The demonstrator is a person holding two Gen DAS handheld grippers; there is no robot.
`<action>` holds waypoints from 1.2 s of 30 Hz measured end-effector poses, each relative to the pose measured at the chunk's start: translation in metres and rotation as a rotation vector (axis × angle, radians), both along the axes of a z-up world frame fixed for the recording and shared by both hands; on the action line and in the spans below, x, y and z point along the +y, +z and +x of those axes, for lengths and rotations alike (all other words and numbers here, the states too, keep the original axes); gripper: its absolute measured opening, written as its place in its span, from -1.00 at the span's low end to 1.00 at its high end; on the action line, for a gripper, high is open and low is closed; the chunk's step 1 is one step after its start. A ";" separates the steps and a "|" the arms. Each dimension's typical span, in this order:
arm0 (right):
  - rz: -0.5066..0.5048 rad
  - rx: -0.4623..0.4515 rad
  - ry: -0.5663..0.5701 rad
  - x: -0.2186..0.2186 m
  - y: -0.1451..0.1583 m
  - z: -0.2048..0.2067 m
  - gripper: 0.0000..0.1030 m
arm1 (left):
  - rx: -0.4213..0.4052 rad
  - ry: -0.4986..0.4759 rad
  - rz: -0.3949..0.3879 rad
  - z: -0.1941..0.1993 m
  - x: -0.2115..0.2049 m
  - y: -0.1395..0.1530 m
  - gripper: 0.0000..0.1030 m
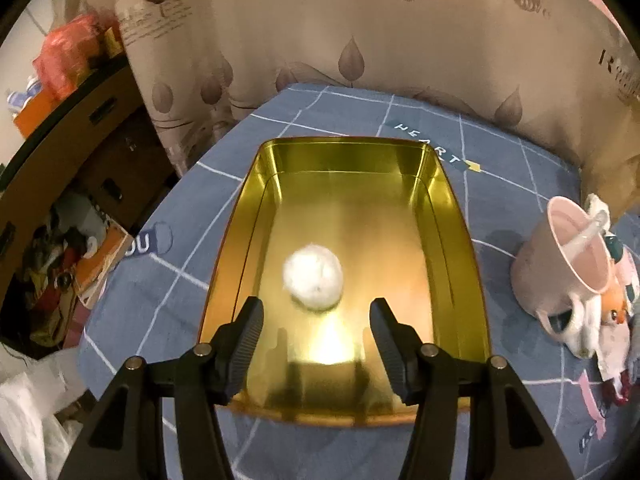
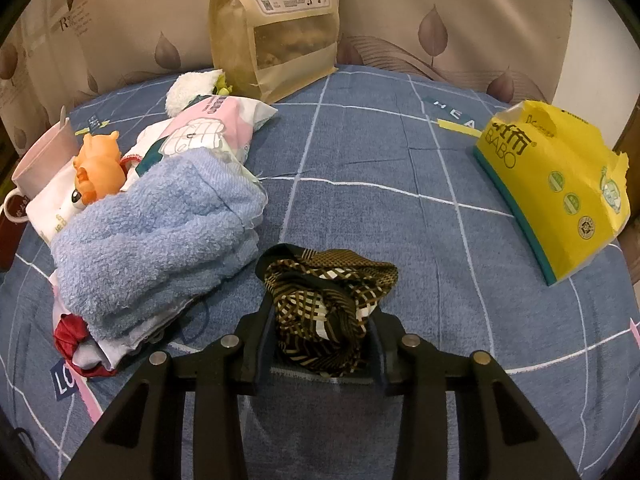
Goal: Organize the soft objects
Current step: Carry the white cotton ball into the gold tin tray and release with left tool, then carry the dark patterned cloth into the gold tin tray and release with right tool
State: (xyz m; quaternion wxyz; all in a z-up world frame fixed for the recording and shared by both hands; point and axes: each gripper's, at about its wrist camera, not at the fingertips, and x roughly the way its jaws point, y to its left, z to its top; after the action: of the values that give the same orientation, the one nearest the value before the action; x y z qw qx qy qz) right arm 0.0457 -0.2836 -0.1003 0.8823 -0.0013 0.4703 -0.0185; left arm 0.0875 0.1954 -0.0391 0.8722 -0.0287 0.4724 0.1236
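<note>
In the left wrist view a white fluffy ball [image 1: 313, 277] lies inside a gold metal tin [image 1: 456, 216] on the blue checked cloth. My left gripper [image 1: 316, 312] is open just above the ball, which sits free between and beyond the fingertips. In the right wrist view my right gripper [image 2: 320, 320] is shut on a crumpled brown-and-white patterned cloth [image 2: 328, 300], held low over the table. To its left is a pile: a folded blue towel [image 2: 160, 224], a pink-and-white tissue pack [image 2: 208, 132], an orange toy [image 2: 98, 170] and a white fluffy item [image 2: 188, 90].
A pink mug [image 1: 568, 264] lies tipped right of the tin, and shows in the right wrist view [image 2: 44, 156]. A yellow tissue pack [image 2: 556, 184] sits at right, a kraft snack bag [image 2: 276, 28] at the back. A leaf-print curtain backs the table; clutter lies beyond the left edge.
</note>
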 end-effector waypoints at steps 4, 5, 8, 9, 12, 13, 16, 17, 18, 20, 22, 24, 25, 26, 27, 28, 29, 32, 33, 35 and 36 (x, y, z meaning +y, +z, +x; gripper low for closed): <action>-0.015 -0.014 -0.004 0.000 0.007 -0.003 -0.41 | -0.025 0.008 -0.010 -0.018 -0.004 0.004 0.10; -0.020 -0.018 -0.007 0.000 0.009 -0.004 -0.42 | -0.030 0.008 -0.003 -0.021 -0.005 0.005 0.10; -0.040 -0.047 -0.028 0.000 0.025 -0.009 -0.43 | -0.038 0.004 -0.003 -0.024 -0.008 0.006 0.10; -0.042 -0.054 -0.033 0.000 0.030 -0.008 -0.43 | -0.041 0.004 -0.006 -0.024 -0.007 0.006 0.10; -0.053 -0.093 -0.029 0.006 0.058 -0.008 -0.43 | -0.044 0.017 -0.006 -0.024 -0.004 0.006 0.10; -0.054 -0.110 -0.015 0.012 0.068 -0.006 -0.43 | -0.044 0.024 -0.007 -0.024 -0.002 0.006 0.10; -0.040 -0.152 0.059 0.044 0.095 0.000 -0.43 | -0.045 0.051 -0.019 -0.024 0.005 0.006 0.10; -0.037 -0.162 0.091 0.055 0.101 0.001 -0.43 | -0.050 0.064 -0.016 -0.025 0.008 0.007 0.10; -0.035 -0.171 0.123 0.067 0.106 0.003 -0.43 | -0.055 0.084 -0.013 -0.026 0.012 0.007 0.10; -0.025 -0.185 0.213 0.102 0.115 0.007 -0.43 | -0.059 0.107 -0.021 -0.027 0.019 0.008 0.10; -0.008 -0.186 0.292 0.136 0.120 0.011 -0.43 | -0.061 0.136 -0.031 -0.029 0.027 0.009 0.10; 0.012 -0.186 0.377 0.172 0.122 0.015 -0.43 | -0.064 0.167 -0.031 -0.031 0.036 0.011 0.10; 0.021 -0.186 0.428 0.195 0.123 0.016 -0.43 | -0.064 0.183 -0.025 -0.031 0.040 0.012 0.10; 0.025 -0.185 0.461 0.211 0.122 0.018 -0.43 | -0.070 0.208 -0.024 -0.033 0.046 0.014 0.10; 0.028 -0.184 0.492 0.226 0.122 0.020 -0.43 | -0.081 0.234 -0.031 -0.036 0.055 0.017 0.10; 0.035 -0.179 0.534 0.248 0.119 0.022 -0.43 | -0.088 0.256 -0.035 -0.039 0.062 0.020 0.10; 0.039 -0.174 0.560 0.262 0.117 0.022 -0.43 | -0.092 0.279 -0.039 -0.041 0.070 0.022 0.10; 0.040 -0.154 0.638 0.310 0.107 0.024 -0.43 | -0.103 0.351 -0.050 -0.048 0.093 0.027 0.10; 0.039 -0.147 0.658 0.323 0.105 0.024 -0.43 | -0.104 0.367 -0.057 -0.050 0.099 0.028 0.10; 0.032 -0.123 0.701 0.350 0.096 0.026 -0.43 | -0.098 0.393 -0.075 -0.053 0.112 0.030 0.10; 0.030 -0.114 0.717 0.360 0.093 0.027 -0.43 | -0.094 0.409 -0.079 -0.055 0.117 0.030 0.10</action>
State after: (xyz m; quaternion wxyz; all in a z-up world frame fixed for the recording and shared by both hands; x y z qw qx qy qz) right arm 0.0724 0.0763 -0.0074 0.8574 -0.1520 0.3904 0.2988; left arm 0.0326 0.3123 -0.0091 0.8483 -0.1639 0.4200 0.2777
